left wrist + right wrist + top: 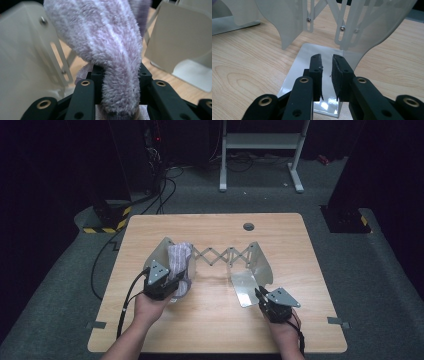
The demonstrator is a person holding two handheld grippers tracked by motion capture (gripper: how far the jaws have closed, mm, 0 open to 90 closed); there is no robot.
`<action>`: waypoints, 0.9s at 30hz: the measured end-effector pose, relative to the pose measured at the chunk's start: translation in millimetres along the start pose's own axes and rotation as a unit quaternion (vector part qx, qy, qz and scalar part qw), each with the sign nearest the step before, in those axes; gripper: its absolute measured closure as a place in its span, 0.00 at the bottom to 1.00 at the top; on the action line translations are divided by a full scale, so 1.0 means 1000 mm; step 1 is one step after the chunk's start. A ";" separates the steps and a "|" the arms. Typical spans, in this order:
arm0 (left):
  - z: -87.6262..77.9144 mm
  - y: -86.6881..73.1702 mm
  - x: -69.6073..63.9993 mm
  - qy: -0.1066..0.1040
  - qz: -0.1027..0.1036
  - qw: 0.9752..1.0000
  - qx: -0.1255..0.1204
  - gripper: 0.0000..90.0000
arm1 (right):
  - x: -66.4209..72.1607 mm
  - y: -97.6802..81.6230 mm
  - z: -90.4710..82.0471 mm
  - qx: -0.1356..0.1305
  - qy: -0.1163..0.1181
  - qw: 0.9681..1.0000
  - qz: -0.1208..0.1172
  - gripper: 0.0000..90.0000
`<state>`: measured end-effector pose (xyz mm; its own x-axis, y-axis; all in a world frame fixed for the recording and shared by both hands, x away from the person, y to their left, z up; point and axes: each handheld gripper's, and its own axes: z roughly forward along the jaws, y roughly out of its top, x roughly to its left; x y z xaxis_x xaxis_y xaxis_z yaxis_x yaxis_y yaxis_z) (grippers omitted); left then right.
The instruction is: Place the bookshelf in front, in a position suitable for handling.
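table (215,320): one sock (178,257), one folding rack (227,256) with two end plates | left gripper (172,285) — clamped on the fuzzy lilac sock (110,50), draped over the rack's left plate (22,57) | right gripper (326,75) — jaws narrowly apart, nothing between, above the right plate's flat foot (304,72) | high view shows the scissor links (220,255) joining both plates

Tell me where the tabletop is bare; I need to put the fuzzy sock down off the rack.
Bare wood lies behind the rack up to the table hole, and along the near edge between the two forearms. It is crowded around the sock at the left gripper and by the right gripper over the rack's flat foot.
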<state>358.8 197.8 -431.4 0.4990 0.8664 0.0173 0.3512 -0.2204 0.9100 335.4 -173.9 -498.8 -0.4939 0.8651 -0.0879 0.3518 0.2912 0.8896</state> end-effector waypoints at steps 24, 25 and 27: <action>0.029 -0.030 0.003 -0.013 -0.023 0.999 0.044 0.76 | 0.000 -0.001 0.000 0.004 -0.002 1.000 0.001 0.87; 0.030 -0.032 0.003 -0.013 -0.021 0.998 0.049 0.76 | 0.000 -0.001 0.001 0.004 -0.002 1.000 0.000 0.87; 0.034 -0.040 0.003 -0.015 -0.020 0.998 0.063 0.76 | 0.000 -0.001 0.001 0.004 -0.002 1.000 -0.001 0.87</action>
<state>373.4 193.7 -482.0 0.5056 0.8622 -0.0318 0.4669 -0.2424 0.8504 335.7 -173.9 -500.2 -0.4915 0.8660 -0.0921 0.3562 0.2964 0.8861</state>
